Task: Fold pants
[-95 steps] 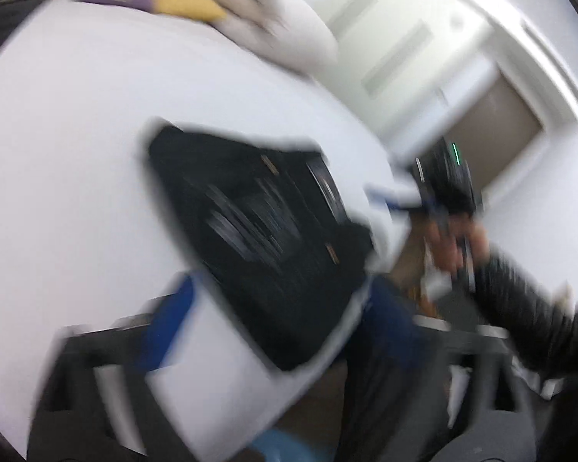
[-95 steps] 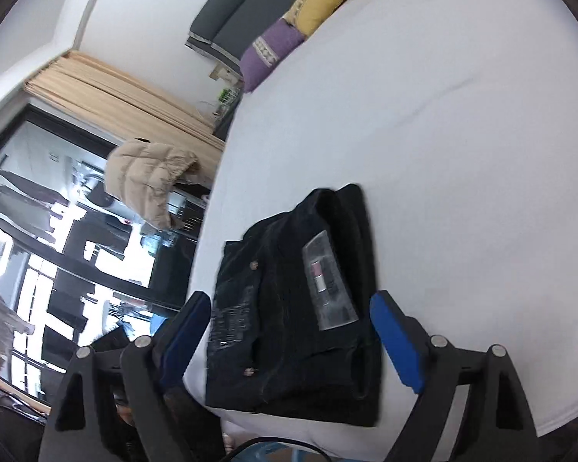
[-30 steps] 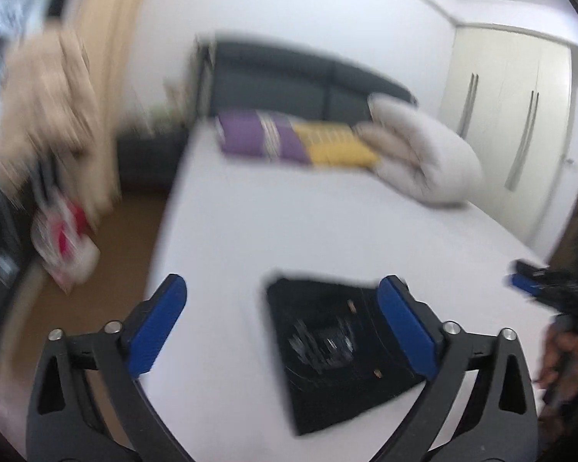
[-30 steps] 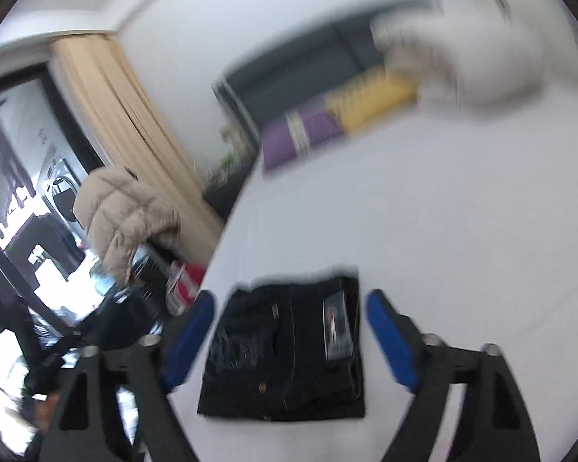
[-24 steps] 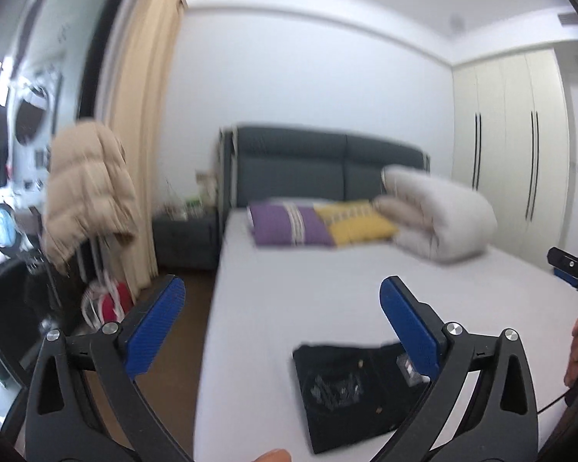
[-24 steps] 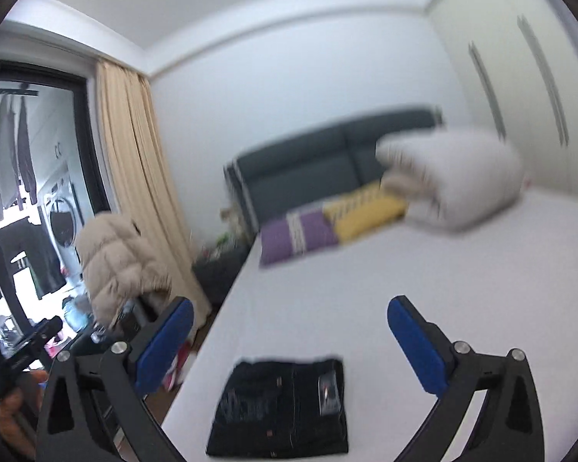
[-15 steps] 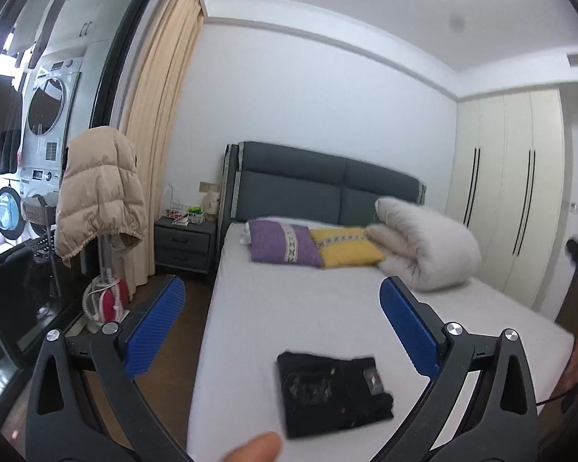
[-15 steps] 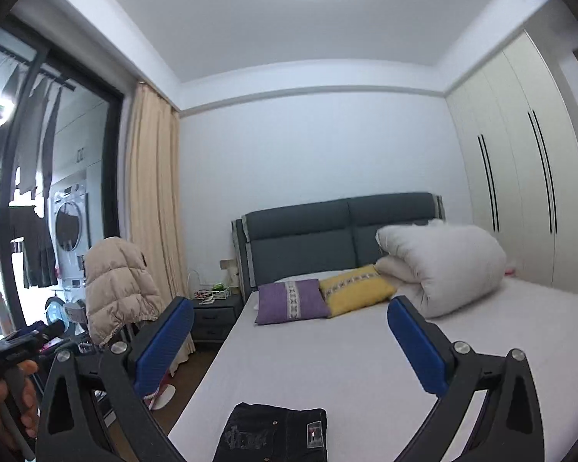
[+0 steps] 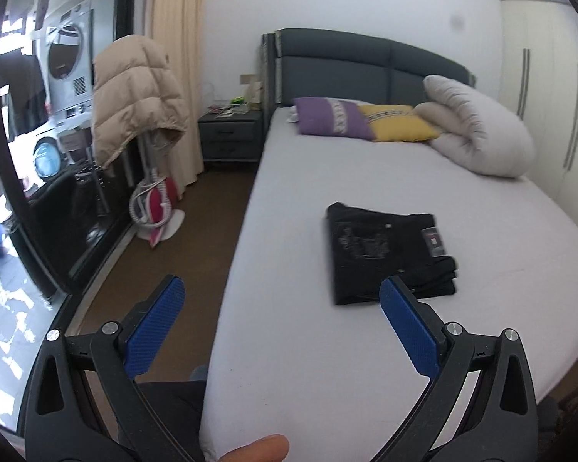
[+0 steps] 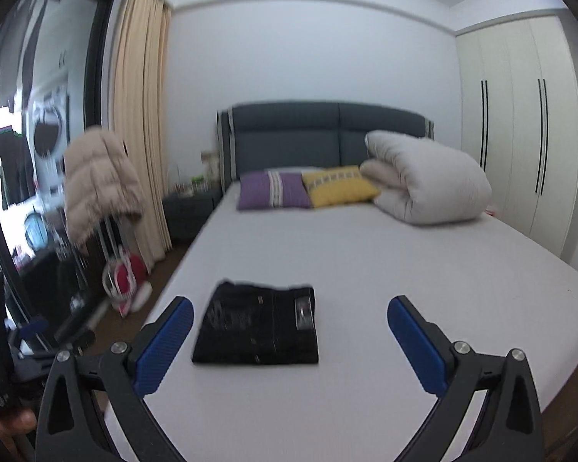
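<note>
The black pants (image 9: 385, 252) lie folded into a flat rectangle on the white bed (image 9: 327, 365), near its foot and left edge. They also show in the right wrist view (image 10: 258, 325). My left gripper (image 9: 281, 321) is open and empty, held back from the bed's foot corner, apart from the pants. My right gripper (image 10: 289, 340) is open and empty, above the bed's foot (image 10: 404, 269), with the pants beyond its left finger.
A purple pillow (image 9: 333, 119), a yellow pillow (image 9: 399, 127) and a rolled white duvet (image 9: 481, 134) lie at the dark headboard. A beige puffer jacket (image 9: 135, 96) hangs left of the bed, over a red-and-white bag (image 9: 156, 208). A nightstand (image 9: 229, 134) and wardrobe (image 10: 520, 134) flank the bed.
Both grippers have pulled back from the folded pants and levelled out. The views then dipped down toward the bed. The pants have stayed in place. Both grippers have stayed open.
</note>
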`<move>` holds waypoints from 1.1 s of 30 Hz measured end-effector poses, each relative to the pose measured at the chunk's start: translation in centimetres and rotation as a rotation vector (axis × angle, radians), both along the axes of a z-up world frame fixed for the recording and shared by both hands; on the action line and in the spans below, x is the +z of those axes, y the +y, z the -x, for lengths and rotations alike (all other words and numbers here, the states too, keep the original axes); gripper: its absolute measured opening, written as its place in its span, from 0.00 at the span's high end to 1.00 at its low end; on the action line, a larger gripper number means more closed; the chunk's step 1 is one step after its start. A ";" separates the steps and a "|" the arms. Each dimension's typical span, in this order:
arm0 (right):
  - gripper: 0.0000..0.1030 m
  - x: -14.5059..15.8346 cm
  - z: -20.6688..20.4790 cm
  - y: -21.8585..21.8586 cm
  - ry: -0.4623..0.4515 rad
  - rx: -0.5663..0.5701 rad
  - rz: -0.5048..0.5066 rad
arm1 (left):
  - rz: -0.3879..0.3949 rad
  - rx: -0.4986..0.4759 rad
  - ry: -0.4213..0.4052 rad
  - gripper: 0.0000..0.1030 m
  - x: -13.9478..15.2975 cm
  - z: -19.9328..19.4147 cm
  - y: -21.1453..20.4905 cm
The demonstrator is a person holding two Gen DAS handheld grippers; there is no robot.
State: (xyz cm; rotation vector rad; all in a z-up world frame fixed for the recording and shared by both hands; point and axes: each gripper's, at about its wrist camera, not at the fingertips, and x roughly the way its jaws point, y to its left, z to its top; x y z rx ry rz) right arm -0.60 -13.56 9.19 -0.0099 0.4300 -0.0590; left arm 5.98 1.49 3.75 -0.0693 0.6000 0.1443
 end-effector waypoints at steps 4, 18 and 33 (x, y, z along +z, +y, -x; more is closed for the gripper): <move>0.00 -1.4 -0.7 0.3 0.039 0.002 0.009 | 0.018 0.004 0.039 0.00 -1.8 -1.4 -0.2; 0.00 -4.3 -2.2 0.7 0.133 0.016 0.012 | -0.079 0.016 0.134 0.00 -5.2 -8.4 -1.3; 0.00 -6.2 -3.7 0.3 0.244 -0.002 -0.004 | -0.059 -0.035 0.193 0.00 -7.3 -9.5 -3.0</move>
